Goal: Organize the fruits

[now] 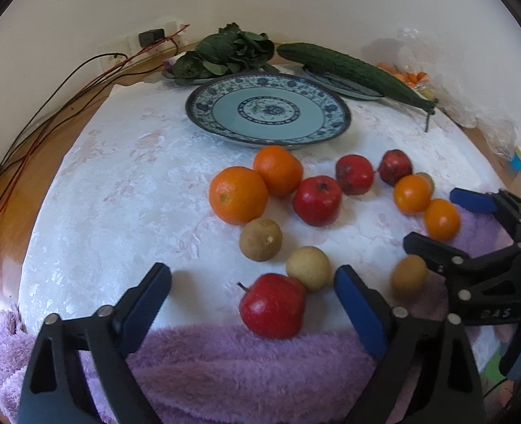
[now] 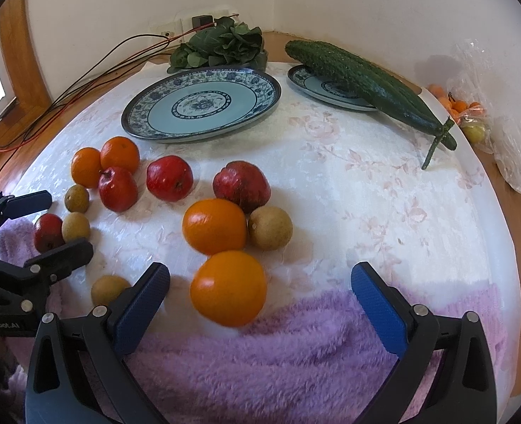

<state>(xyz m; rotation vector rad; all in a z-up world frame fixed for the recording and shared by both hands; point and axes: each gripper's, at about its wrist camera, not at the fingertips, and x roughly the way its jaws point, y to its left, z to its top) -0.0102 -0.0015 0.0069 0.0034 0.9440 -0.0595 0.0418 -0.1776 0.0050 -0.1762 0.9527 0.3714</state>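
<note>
Left wrist view shows the left tongs (image 1: pixel 253 296) spread wide with nothing gripped; a red apple (image 1: pixel 273 305) lies between the two blue pads (image 1: pixel 361 312), nearer the right-hand pad, and touches neither. The apple sits at the near edge of the white-clothed surface (image 1: pixel 136 183), where a purple fleece cover (image 1: pixel 243 371) begins, and a tan round fruit (image 1: pixel 309 268) touches it on the far side. Being roughly round, the apple has no long axis to align with; only its stem, pointing up and to the left, marks an orientation. Right wrist view shows the right tongs (image 2: pixel 260 296) likewise wide open and empty, with an orange (image 2: pixel 229 288) between the pads, closer to the left-hand one and clear of both. The empty patterned plate (image 1: pixel 267 109) lies straight beyond both clusters, at the far side of the surface. Judged from this layout, each hand is nearest its own fruit, and the left tongs need only a slight shift to the right to centre the apple before closing.
</note>
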